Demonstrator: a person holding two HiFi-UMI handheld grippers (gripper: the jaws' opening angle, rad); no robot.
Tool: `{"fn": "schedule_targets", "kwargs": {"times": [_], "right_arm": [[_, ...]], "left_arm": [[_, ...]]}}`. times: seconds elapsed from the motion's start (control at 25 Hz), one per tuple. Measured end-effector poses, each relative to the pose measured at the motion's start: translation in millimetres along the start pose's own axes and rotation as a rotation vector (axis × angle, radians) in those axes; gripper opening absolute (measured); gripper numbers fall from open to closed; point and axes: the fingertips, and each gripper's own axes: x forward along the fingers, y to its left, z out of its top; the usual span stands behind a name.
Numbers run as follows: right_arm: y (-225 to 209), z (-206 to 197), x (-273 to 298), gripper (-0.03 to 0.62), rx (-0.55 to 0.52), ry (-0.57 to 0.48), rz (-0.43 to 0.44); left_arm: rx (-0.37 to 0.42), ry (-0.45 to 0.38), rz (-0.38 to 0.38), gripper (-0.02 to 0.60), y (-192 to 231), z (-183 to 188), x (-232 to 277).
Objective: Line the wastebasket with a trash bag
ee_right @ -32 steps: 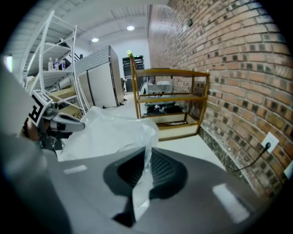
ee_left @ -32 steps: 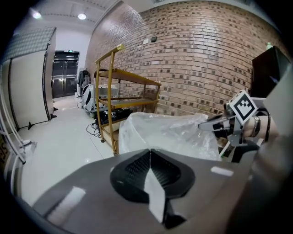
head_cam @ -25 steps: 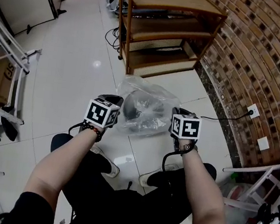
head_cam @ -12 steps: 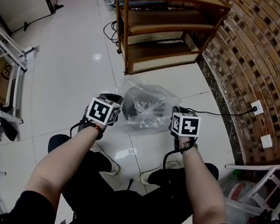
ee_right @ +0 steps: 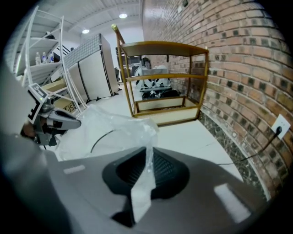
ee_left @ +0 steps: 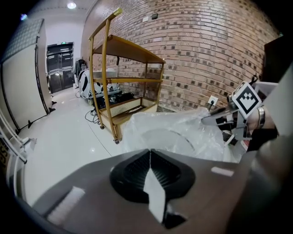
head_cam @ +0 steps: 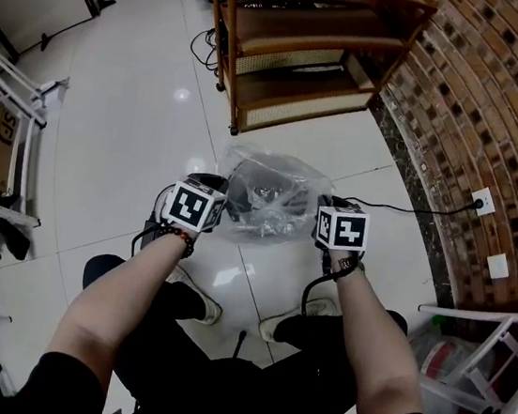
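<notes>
A clear plastic trash bag (head_cam: 275, 189) is draped over a dark round wastebasket (head_cam: 241, 199) on the white floor in front of me. My left gripper (head_cam: 221, 194) is shut on the bag's left edge, and a strip of film runs between its pads (ee_left: 149, 157). My right gripper (head_cam: 327, 208) holds the right edge. Its jaws have just been opening slightly, with the film still pinched between them (ee_right: 149, 160). The basket's rim shows as a dark arc through the plastic (ee_left: 170, 135) (ee_right: 98, 139). Most of the basket is hidden by the bag.
A wooden shelf trolley (head_cam: 307, 56) stands just behind the basket. A curved brick wall (head_cam: 498, 119) runs along the right, with a socket and cable (head_cam: 483, 202). White racks (head_cam: 8, 102) stand at the left. My shoes (head_cam: 198, 307) are close to the basket.
Both grippers have sunk with the bag's edges, and the plastic has settled lower over the wastebasket.
</notes>
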Motion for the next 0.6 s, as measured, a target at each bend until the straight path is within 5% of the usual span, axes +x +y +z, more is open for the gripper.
{"fn": "schedule_targets", "kwargs": {"times": [0.6], "right_arm": [[-4, -16, 41, 0.075, 0.018, 0.082, 0.048]], "left_arm": [[-0.012, 0.104, 0.013, 0.014, 21, -28, 38]]}}
